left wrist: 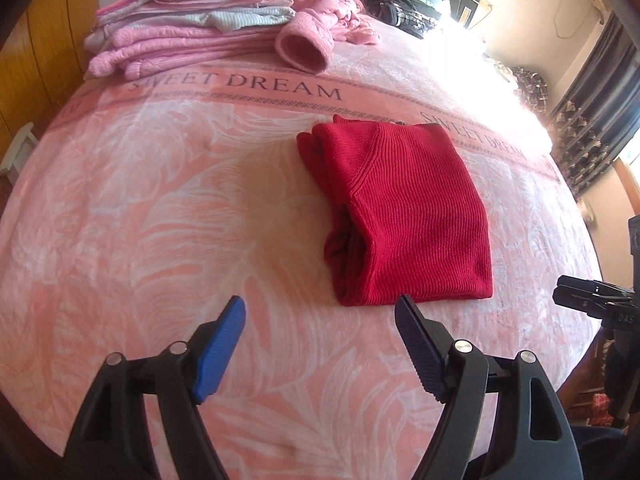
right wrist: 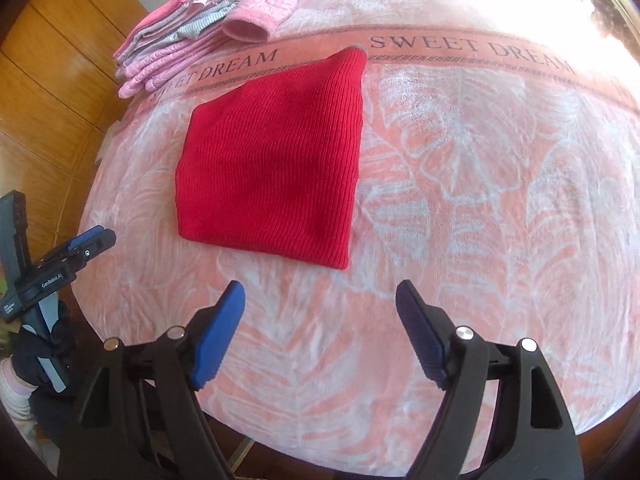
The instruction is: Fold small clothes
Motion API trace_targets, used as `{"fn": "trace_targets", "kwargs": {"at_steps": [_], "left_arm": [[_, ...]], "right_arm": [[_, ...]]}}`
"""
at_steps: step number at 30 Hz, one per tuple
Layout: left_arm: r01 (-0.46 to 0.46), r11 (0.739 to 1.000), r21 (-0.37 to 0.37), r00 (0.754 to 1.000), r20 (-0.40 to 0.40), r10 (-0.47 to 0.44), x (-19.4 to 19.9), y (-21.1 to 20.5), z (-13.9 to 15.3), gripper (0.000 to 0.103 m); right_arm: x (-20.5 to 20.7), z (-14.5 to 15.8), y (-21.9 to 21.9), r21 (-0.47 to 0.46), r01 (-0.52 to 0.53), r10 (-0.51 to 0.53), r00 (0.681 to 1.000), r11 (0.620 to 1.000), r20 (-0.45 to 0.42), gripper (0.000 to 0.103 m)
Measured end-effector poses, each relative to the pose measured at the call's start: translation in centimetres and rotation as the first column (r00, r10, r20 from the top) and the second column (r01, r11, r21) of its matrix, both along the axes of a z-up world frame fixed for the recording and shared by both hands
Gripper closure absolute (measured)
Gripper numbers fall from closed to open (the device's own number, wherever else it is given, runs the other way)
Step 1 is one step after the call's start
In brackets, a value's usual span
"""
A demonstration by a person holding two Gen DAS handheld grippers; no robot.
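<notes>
Both the left gripper point(left wrist: 320, 312) and right gripper point(right wrist: 320, 300) hung spread and empty, the folded red knit point(left wrist: 394, 212) lying just beyond their fingertips; fold judged finished, next likely carrying it to the pink stack point(left wrist: 188, 24) farther ahead.

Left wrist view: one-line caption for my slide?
Open left gripper hovers before a folded red sweater on the pink blanket.

The pink blanket point(right wrist: 460, 168) carries a woven band reading "SWEET DREAM", repeated along it; in the right wrist view it runs across 12 o'clock, partly covered by the red sweater point(right wrist: 272, 168). At 9 o'clock there, the left gripper point(right wrist: 94, 240) bears the label "GenRobot.AI"; smaller print below is unreadable.
</notes>
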State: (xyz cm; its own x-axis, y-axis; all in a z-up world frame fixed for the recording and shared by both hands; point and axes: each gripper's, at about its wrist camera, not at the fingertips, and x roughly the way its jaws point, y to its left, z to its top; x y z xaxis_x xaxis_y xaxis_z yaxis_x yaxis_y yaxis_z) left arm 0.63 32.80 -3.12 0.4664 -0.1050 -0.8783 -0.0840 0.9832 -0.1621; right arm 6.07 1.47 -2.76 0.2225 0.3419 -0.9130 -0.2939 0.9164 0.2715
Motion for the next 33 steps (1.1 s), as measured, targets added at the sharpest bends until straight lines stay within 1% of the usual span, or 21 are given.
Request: {"fn": "trace_targets", "kwargs": {"at_steps": [2, 3, 4, 5, 7, 10, 12, 13, 15, 18, 21, 27, 31, 33], "left_arm": [[0.001, 1.0, 0.03, 1.0, 0.008, -0.001, -1.2, -0.1, 0.8, 0.024], [-0.006, 1.0, 0.029, 1.0, 0.006, 0.006, -1.9, 0.1, 1.0, 0.022], [-0.016, 1.0, 0.017, 1.0, -0.003, 0.016, -2.6, 0.3, 1.1, 0.022], [-0.029, 1.0, 0.006, 0.999, -0.017, 0.029, -3.2, 0.5, 1.1, 0.021], [-0.055, 0.998, 0.004, 0.998, -0.036, 0.055, -4.4, 0.7, 1.1, 0.021], [-0.083, 0.996, 0.011, 0.996, -0.03, 0.083, -6.3, 0.7, 1.0, 0.021], [-0.104, 0.994, -0.011, 0.994, -0.022, 0.104, -7.6, 0.7, 1.0, 0.019], [-0.115, 0.993, -0.015, 0.993, -0.024, 0.115, -8.1, 0.7, 1.0, 0.016], [-0.125, 0.992, -0.022, 0.992, -0.013, 0.124, -9.2, 0.5, 1.1, 0.014], [-0.13, 0.991, -0.022, 0.991, 0.012, 0.13, -10.3, 0.2, 1.1, 0.014], [-0.135, 0.991, -0.019, 0.991, 0.015, 0.135, -10.9, 0.0, 0.8, 0.014], [-0.144, 0.989, 0.044, 0.989, 0.05, 0.141, -11.5, -0.8, 1.0, 0.014], [-0.143, 0.986, 0.091, 0.987, 0.083, 0.135, -11.8, -1.6, 1.5, 0.012], [-0.138, 0.983, 0.12, 0.988, 0.088, 0.128, -11.9, -2.0, 1.5, 0.01]], "right_arm": [[-1.3, 0.3, 0.5, -0.033, -0.015, 0.015, 1.0, 0.999, 0.021, 0.024], [-2.0, 0.5, 0.6, -0.051, -0.014, 0.016, 0.999, 0.999, 0.037, 0.023], [-2.6, 0.6, 0.7, -0.062, -0.003, 0.006, 0.999, 0.998, 0.044, 0.021], [-3.1, 0.7, 0.7, -0.067, 0.01, -0.008, 0.999, 0.998, 0.038, 0.017], [-4.1, 0.8, 0.7, -0.067, 0.04, -0.038, 0.999, 0.997, 0.031, 0.014], [-5.5, 1.2, 0.8, -0.073, 0.077, -0.073, 0.996, 0.994, 0.055, 0.012], [-6.3, 1.3, 1.0, -0.079, 0.096, -0.092, 0.994, 0.992, 0.06, 0.011], [-6.7, 1.3, 1.2, -0.08, 0.095, -0.09, 0.994, 0.992, 0.06, 0.011], [-7.4, 1.2, 1.8, -0.084, 0.078, -0.072, 0.995, 0.993, 0.072, 0.011], [-8.6, 1.3, 2.9, -0.13, 0.052, -0.039, 0.994, 0.99, 0.103, 0.011], [-9.4, 1.2, 3.5, -0.111, 0.022, -0.01, 0.994, 0.994, 0.108, 0.011], [-10.3, 1.2, 3.9, -0.085, 0.012, -0.002, 0.994, 0.996, 0.107, 0.011], [-10.4, 1.3, 3.6, -0.081, 0.042, -0.033, 0.993, 0.996, 0.114, 0.011], [-10.3, 1.3, 3.3, -0.084, 0.055, -0.045, 0.993, 0.995, 0.113, 0.011]]}}
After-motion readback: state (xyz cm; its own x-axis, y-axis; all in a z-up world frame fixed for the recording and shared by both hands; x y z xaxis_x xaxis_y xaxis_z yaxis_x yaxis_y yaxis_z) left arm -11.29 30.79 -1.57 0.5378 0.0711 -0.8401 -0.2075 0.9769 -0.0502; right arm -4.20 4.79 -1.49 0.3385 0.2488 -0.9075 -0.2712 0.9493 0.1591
